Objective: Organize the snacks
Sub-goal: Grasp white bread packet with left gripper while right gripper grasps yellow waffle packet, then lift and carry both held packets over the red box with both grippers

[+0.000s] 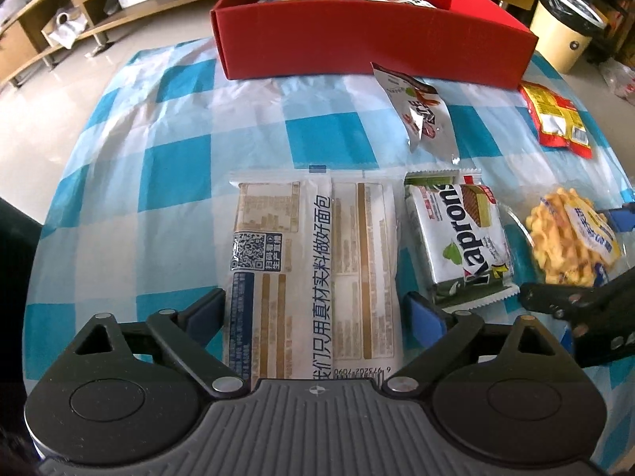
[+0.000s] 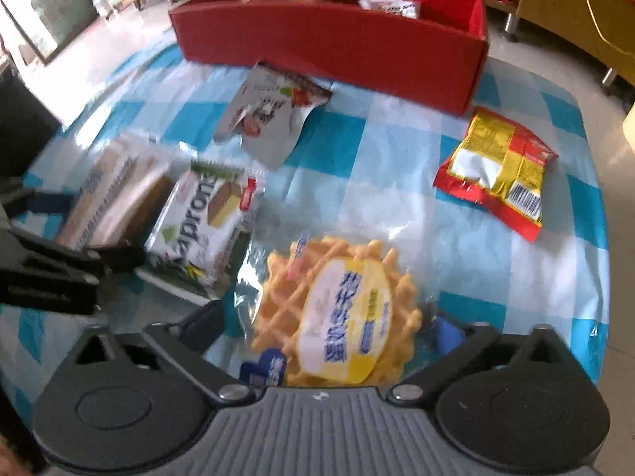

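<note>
My left gripper point(image 1: 315, 313) is open, its jaws on either side of a long white bread packet point(image 1: 313, 261) lying on the checked cloth. My right gripper point(image 2: 325, 329) is open around a waffle packet point(image 2: 341, 313), which also shows in the left wrist view point(image 1: 571, 246). A Kaprons wafer pack point(image 1: 460, 238) lies between them, seen also in the right wrist view point(image 2: 206, 226). A silver snack bag point(image 1: 424, 115) and a red-yellow snack bag point(image 1: 555, 119) lie further back. A red box point(image 1: 373, 35) with several snacks inside stands at the far edge.
The blue-and-white checked tablecloth point(image 1: 158, 166) covers a small table. A cream bin point(image 1: 567, 31) stands on the floor at the back right. Wooden shelves point(image 1: 47, 27) stand at the back left. The right gripper shows at the right edge of the left wrist view point(image 1: 587, 309).
</note>
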